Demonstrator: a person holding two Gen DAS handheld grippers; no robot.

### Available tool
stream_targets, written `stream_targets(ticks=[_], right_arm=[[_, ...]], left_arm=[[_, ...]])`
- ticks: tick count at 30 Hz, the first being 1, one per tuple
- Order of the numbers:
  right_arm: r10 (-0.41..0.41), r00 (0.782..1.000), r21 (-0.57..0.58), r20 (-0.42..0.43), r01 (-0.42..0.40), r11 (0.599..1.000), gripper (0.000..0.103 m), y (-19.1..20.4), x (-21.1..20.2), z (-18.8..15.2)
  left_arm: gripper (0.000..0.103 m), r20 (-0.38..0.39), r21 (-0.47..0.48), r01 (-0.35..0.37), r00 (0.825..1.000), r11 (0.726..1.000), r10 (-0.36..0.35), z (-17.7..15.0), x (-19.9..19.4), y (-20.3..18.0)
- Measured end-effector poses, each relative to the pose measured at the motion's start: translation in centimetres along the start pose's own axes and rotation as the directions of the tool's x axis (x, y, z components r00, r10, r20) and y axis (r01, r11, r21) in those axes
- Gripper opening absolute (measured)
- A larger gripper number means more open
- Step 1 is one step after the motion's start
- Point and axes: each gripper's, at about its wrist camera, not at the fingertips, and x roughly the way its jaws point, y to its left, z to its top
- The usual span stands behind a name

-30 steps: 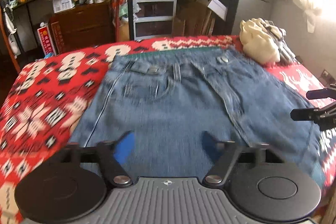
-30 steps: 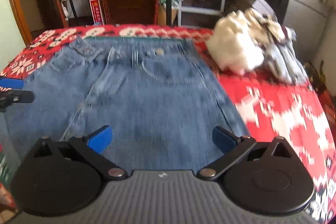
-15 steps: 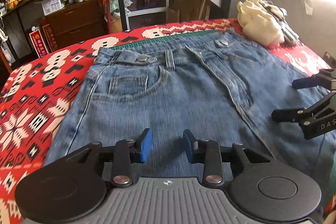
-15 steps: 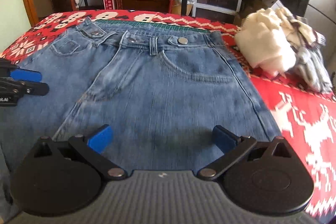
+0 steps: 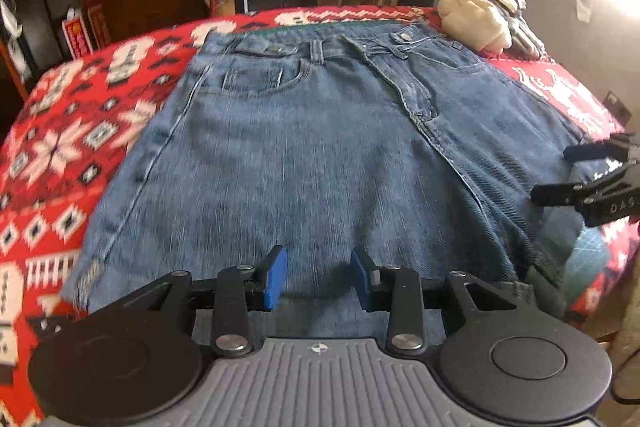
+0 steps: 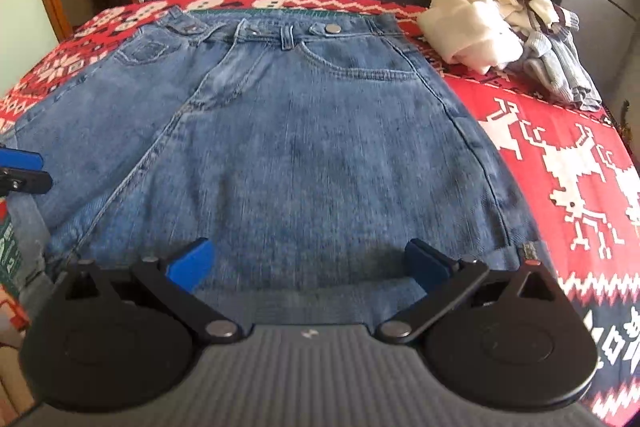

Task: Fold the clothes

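The jeans (image 6: 312, 131) were spread flat across the surface (image 6: 560, 163), waistband at its far edge, no fold yet made, while the left gripper (image 5: 318, 277), half-closed, and the right gripper (image 6: 308, 267), wide apart, were poised empty at the near hem.

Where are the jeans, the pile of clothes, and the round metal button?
jeans (image 6: 320, 155), right wrist view, middle of the denim front.
pile of clothes (image 6: 476, 31), right wrist view, cream top.
metal button (image 6: 332, 29), right wrist view, waistband.
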Motion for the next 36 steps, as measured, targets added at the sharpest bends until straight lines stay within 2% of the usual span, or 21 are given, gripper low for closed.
stream_targets(ticks=[1,3,10,13,19,25,28,30,31,33,34,35,36], right_arm=[[-0.001,1.0,-0.004,0.0,0.001,1.0,0.102,0.1,-0.2,0.0],[0.001,1.0,-0.006,0.004,-0.001,1.0,0.103,0.1,-0.5,0.1],[-0.011,1.0,0.042,0.028,0.01,0.999,0.102,-0.2,-0.5,1.4],[-0.01,1.0,0.043,0.03,0.008,0.999,0.102,-0.2,-0.3,1.9],[-0.005,1.0,0.026,0.022,0.005,1.0,0.102,0.3,-0.6,1.5],[0.025,1.0,-0.01,0.019,-0.025,1.0,0.102,1.0,-1.3,1.0],[0.053,0.997,-0.038,0.06,-0.05,0.998,0.1,2.2,-2.1,1.0],[0.089,0.994,-0.085,0.064,-0.083,0.993,0.083,3.5,-2.4,1.2],[0.103,0.993,-0.109,0.057,-0.097,0.989,0.078,4.1,-2.4,1.3],[0.125,0.992,-0.151,0.02,-0.121,0.981,0.054,5.4,-2.0,1.3],[0.137,0.991,-0.171,-0.001,-0.135,0.976,0.047,6.0,-1.7,1.3],[0.147,0.989,-0.184,-0.022,-0.148,0.972,0.033,6.5,-1.5,1.1],[0.151,0.988,-0.195,-0.035,-0.155,0.968,0.031,7.0,-1.5,1.0]], left_arm=[[0.031,-0.006,-0.01,0.003,1.0,1.0,-0.003,-0.1,-0.1,0.1],[0.01,0.004,-0.027,0.008,1.0,1.0,-0.008,0.0,-0.5,0.3],[0.01,0.053,-0.106,0.037,0.998,0.994,-0.031,1.9,0.4,0.7],[0.009,0.062,-0.111,0.093,0.994,0.989,-0.086,2.7,1.5,0.0],[0.008,0.031,-0.016,0.102,0.994,0.995,-0.101,2.9,2.9,-2.9],[0.008,-0.012,-0.074,0.155,0.988,0.985,-0.156,1.6,1.6,-2.9],[0.008,-0.039,-0.076,0.201,0.978,0.977,-0.204,0.6,1.0,-3.3],[0.008,-0.048,-0.054,0.221,0.974,0.974,-0.223,0.2,0.6,-3.9],[0.008,-0.052,-0.057,0.234,0.97,0.971,-0.237,0.1,0.7,-4.1],[0.004,-0.057,-0.071,0.254,0.964,0.965,-0.258,-0.1,0.7,-4.4],[0.004,-0.059,-0.074,0.257,0.963,0.963,-0.262,-0.1,0.8,-4.5],[0.002,-0.06,-0.076,0.261,0.962,0.962,-0.265,-0.1,0.8,-4.6],[0.001,-0.061,-0.084,0.267,0.96,0.96,-0.272,-0.1,0.8,-4.6]])
